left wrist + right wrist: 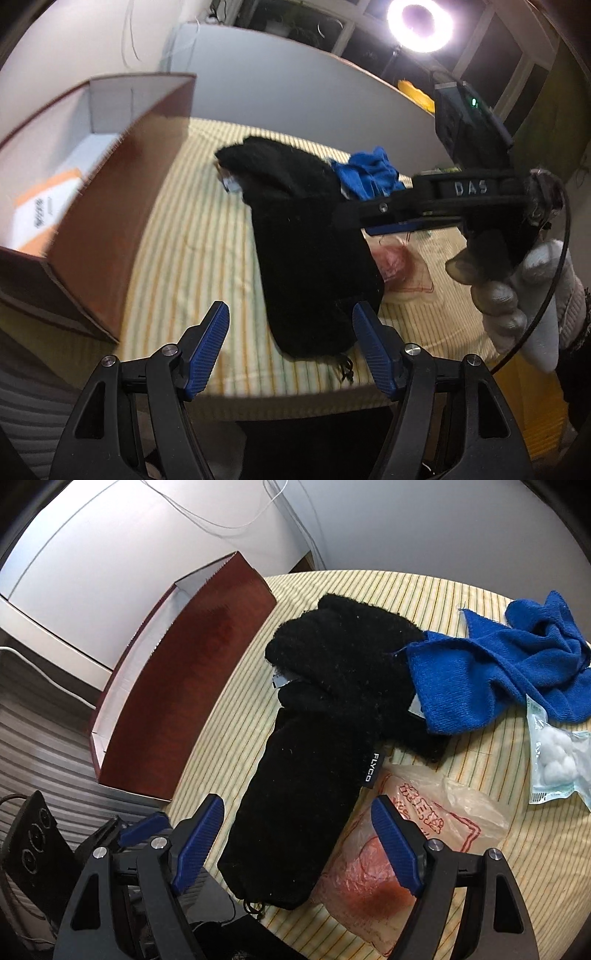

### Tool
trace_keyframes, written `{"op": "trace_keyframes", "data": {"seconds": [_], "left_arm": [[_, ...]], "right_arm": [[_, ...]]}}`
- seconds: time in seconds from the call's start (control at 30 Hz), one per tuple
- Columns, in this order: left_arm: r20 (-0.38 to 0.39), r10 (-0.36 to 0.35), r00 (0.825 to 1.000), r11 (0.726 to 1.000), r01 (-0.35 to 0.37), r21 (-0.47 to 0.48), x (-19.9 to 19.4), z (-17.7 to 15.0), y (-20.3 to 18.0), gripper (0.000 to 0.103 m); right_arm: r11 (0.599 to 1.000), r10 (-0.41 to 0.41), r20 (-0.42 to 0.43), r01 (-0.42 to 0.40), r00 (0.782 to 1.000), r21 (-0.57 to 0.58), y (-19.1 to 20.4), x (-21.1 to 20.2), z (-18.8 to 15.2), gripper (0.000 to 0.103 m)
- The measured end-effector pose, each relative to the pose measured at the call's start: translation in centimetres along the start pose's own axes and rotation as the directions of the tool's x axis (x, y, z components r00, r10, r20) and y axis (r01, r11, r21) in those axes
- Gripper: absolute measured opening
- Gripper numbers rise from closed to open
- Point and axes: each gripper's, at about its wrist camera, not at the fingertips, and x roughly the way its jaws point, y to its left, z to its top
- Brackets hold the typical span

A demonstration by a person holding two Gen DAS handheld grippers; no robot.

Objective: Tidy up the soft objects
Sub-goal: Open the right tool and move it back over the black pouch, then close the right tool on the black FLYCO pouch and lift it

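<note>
Up front in the left wrist view, the left gripper [291,325] hangs with its blue-padded jaws spread wide and nothing between them. A black fleece pouch [314,266] lies lengthwise on the striped tablecloth [192,229], its near end just beyond the right-hand pad; whether that pad touches the fabric cannot be told. Farther back a black fuzzy cloth [273,162] overlaps the pouch's far end, and a blue towel [369,171] sits just beside it. A brown cardboard box [122,192] with a white inside stands open to the left of the pouch. The right gripper [349,218], held in a white-gloved hand [517,299], reaches in from the right above the pouch.

Seen from the right wrist view, the right gripper [297,812] also stands wide and holds nothing. The pouch [295,794] runs up between its fingers, apart from both pads. A clear plastic bag with red print [369,878] lies partly under the right-hand finger, touching the pouch's side. The towel [498,672] drapes over the fuzzy cloth [340,642], and a packet of cotton balls [554,753] rests near the towel's edge. The box [184,701] stands left of the pouch.
</note>
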Motion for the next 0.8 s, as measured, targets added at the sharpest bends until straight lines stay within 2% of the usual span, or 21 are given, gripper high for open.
{"op": "trace_keyframes", "data": {"seconds": [0.3, 0.53, 0.67, 0.8], "left_arm": [[-0.045, -0.021, 0.999, 1.0, 0.02, -0.016, 1.8, -0.3, 0.0, 0.069], [-0.042, -0.01, 0.999, 1.0, 0.01, -0.009, 1.5, -0.4, 0.2, 0.069], [-0.044, -0.003, 0.999, 1.0, 0.002, -0.019, 1.7, -0.3, 0.6, 0.069], [-0.049, -0.008, 0.999, 1.0, 0.007, -0.02, 2.0, -0.3, 0.6, 0.069]], "right_arm": [[0.999, -0.04, -0.057, 0.039, 0.998, -0.026, 0.9, 1.8, 0.7, 0.079], [0.995, -0.081, -0.095, 0.075, 0.992, -0.07, 2.7, 3.7, 0.8, 0.079], [0.995, -0.077, -0.101, 0.07, 0.992, -0.068, 3.0, 4.2, 1.0, 0.079], [0.999, -0.035, -0.095, 0.032, 0.995, -0.037, 2.8, 3.7, 1.0, 0.079]]}}
